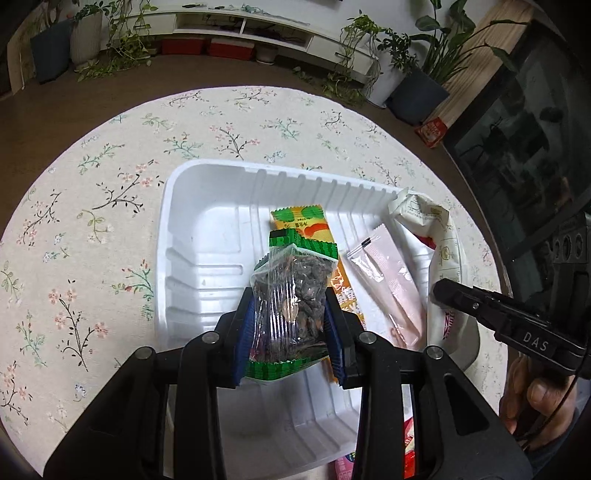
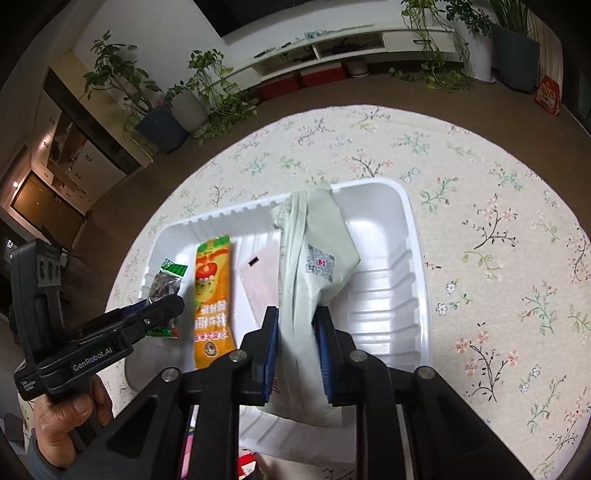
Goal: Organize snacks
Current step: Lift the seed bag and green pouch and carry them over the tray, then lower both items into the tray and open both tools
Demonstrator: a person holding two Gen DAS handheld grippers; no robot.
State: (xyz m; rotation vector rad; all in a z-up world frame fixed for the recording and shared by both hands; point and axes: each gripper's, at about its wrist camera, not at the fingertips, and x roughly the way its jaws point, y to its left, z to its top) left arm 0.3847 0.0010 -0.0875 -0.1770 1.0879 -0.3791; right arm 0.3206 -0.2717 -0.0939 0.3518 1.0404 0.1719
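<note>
Covering a round table (image 1: pixel 110 206) is a pale floral cloth; potted plants (image 2: pixel 173 107) and a low white shelf (image 1: pixel 258 29) are seen beyond it. A white tray (image 1: pixel 207 236) is set on the table, with an orange packet (image 1: pixel 314 229) and a pink sachet (image 1: pixel 388 280) lying inside. The left gripper (image 1: pixel 291 314) is tilted down over the tray, its fingers pinching a clear bag of seeds (image 1: pixel 291 291). The right gripper (image 2: pixel 299 350) is angled likewise, its fingers clamped on a pale green bag (image 2: pixel 317 251). Bare tray floor is left on both outer sides.
</note>
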